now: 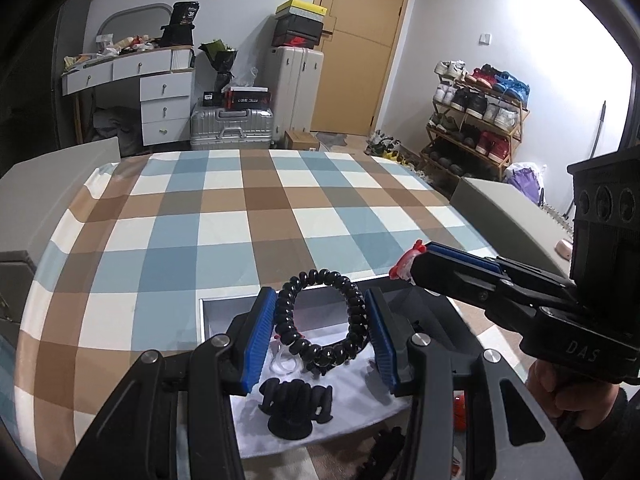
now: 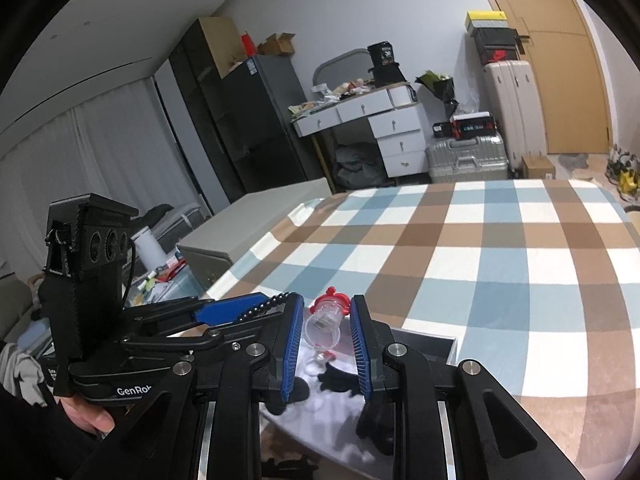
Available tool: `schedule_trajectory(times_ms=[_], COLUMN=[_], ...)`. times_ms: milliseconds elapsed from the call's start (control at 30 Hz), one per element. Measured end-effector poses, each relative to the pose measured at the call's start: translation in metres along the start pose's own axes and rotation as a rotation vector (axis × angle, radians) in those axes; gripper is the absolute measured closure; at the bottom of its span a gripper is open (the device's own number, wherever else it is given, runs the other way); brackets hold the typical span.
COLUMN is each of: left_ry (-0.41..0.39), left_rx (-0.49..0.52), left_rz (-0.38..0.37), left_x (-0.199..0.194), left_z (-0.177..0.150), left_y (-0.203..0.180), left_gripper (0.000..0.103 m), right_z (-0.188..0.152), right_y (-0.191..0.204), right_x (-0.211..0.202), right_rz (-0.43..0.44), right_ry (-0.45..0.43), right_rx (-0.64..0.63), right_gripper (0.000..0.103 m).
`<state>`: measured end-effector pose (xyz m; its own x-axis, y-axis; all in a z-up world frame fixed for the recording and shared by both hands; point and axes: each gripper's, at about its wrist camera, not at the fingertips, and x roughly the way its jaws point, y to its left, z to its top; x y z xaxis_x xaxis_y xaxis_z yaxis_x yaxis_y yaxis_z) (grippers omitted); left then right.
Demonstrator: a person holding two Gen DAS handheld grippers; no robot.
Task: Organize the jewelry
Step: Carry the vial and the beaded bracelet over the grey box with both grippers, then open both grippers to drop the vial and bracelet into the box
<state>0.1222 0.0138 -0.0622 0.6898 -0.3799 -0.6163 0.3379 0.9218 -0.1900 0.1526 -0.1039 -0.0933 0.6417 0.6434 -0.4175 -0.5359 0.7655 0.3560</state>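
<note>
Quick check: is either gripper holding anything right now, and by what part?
Left gripper holds the black spiral hair tie, pads pressed on its two outer sides. Right gripper holds the clear ring with a red top by its clear band sides.

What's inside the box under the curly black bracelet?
Below the curly black bracelet, the box shows a black claw clip and something clear. The left gripper hides the rest.

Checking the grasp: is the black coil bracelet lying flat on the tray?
No, the black coil bracelet is held up between the left gripper's blue pads.
</note>
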Motion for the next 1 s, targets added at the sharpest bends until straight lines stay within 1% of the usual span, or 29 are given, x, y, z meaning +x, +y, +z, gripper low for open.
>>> schedule_trajectory(times_ms=[200, 367, 433, 467, 500, 533, 567, 600, 633, 767, 833, 967, 1000], left_ry=[0.031, 0.042, 0.044, 0.049, 0.056, 0.063, 0.064, 0.060, 0.060, 0.056, 0.049, 0.032, 0.029], left_rx=[-0.014, -0.010, -0.012, -0.016, -0.021, -0.026, -0.031, -0.036, -0.044, -0.050, -0.049, -0.045, -0.041], left_rz=[-0.016, -0.029, -0.040, -0.047, -0.054, -0.055, -0.053, -0.059, -0.067, -0.037, -0.025, 0.001, 0.008], left_x=[0.009, 0.013, 0.012, 0.013, 0.014, 0.014, 0.015, 0.014, 0.013, 0.008, 0.004, -0.005, -0.009], left_z=[-0.002, -0.001, -0.001, -0.001, -0.001, 0.000, 0.000, -0.001, -0.001, -0.001, -0.002, -0.002, -0.002], left_y=[0.001, -0.001, -0.001, -0.001, 0.000, 0.000, 0.001, 0.001, 0.003, 0.003, 0.003, 0.001, 0.000], left_gripper=[0.063, 0.063, 0.062, 0.060, 0.054, 0.045, 0.042, 0.042, 0.042, 0.041, 0.041, 0.041, 0.041], right_z=[-0.006, -0.007, -0.007, -0.007, -0.007, -0.006, -0.006, -0.006, -0.006, -0.004, -0.004, -0.003, -0.004], right_y=[-0.009, -0.012, -0.013, -0.013, -0.014, -0.014, -0.015, -0.015, -0.015, -0.014, -0.012, -0.009, -0.008], right_x=[0.010, 0.014, 0.015, 0.015, 0.014, 0.015, 0.014, 0.012, 0.010, 0.000, -0.007, -0.018, -0.020], right_rz=[-0.016, -0.017, -0.015, -0.016, -0.014, -0.012, -0.014, -0.012, -0.011, -0.015, -0.021, -0.035, -0.036], right_ry=[0.037, 0.048, 0.050, 0.046, 0.045, 0.044, 0.039, 0.030, 0.026, -0.001, -0.015, -0.030, -0.032], right_rx=[0.009, 0.016, 0.019, 0.021, 0.025, 0.028, 0.032, 0.037, 0.040, 0.037, 0.040, 0.042, 0.043], right_gripper=[0.079, 0.078, 0.077, 0.076, 0.073, 0.071, 0.064, 0.056, 0.054, 0.052, 0.048, 0.038, 0.037])
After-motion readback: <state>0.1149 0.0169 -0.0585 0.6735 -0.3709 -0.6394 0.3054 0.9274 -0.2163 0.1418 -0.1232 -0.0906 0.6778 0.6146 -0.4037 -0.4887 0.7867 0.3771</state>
